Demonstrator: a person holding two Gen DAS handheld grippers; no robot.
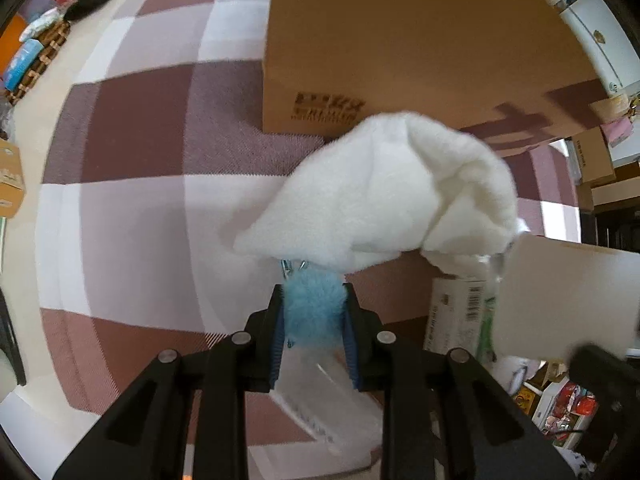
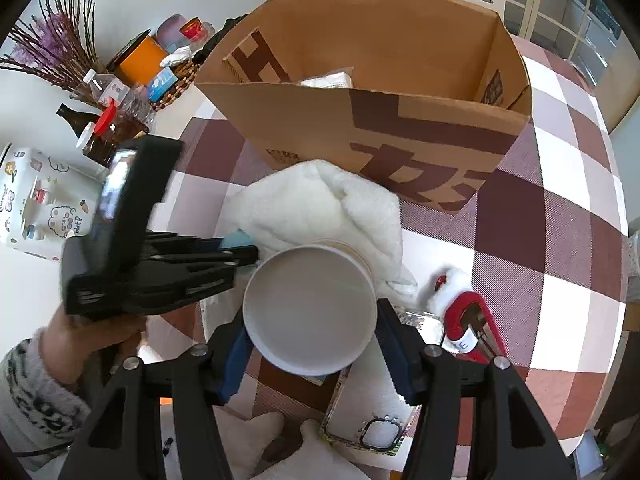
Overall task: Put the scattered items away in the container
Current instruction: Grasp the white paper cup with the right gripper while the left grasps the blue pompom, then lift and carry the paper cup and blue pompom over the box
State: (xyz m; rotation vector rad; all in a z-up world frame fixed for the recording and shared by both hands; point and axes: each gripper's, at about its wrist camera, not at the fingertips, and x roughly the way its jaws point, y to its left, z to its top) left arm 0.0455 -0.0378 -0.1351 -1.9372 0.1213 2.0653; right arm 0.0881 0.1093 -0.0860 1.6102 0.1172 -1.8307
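Both tongs are occupied; the left gripper [image 1: 314,312] points down with its blue pads clamped on a fluffy blue tuft [image 1: 314,306] fixed to one edge of a white plush cloth [image 1: 380,196], which hangs from the jaws over the checked tablecloth [image 1: 132,216]; the right gripper [image 2: 310,346] has its jaws set wide around a white paper cup [image 2: 310,306], pads pressing the cup's sides, mouth turned toward the camera; in the right wrist view a hand [image 2: 86,338] in a fuzzy patterned sleeve holds the left tool just beside the cup. Under the right tongs lie a clear phone case [image 2: 368,420] and, beside it, a red-handled item with white fluff [image 2: 466,312], its kind unclear; in the left view a clear bottle with a barcode label [image 1: 460,312] lies below the cloth; beyond the cloth stands the cardboard box [image 2: 400,128], open at the top, with something pale already inside; the cloth hangs close in front of its near wall, outside it. Farther off, at the table's edge, stand bottles [image 2: 108,120], an orange box [image 2: 142,60] and dried purple branches [image 2: 52,40].
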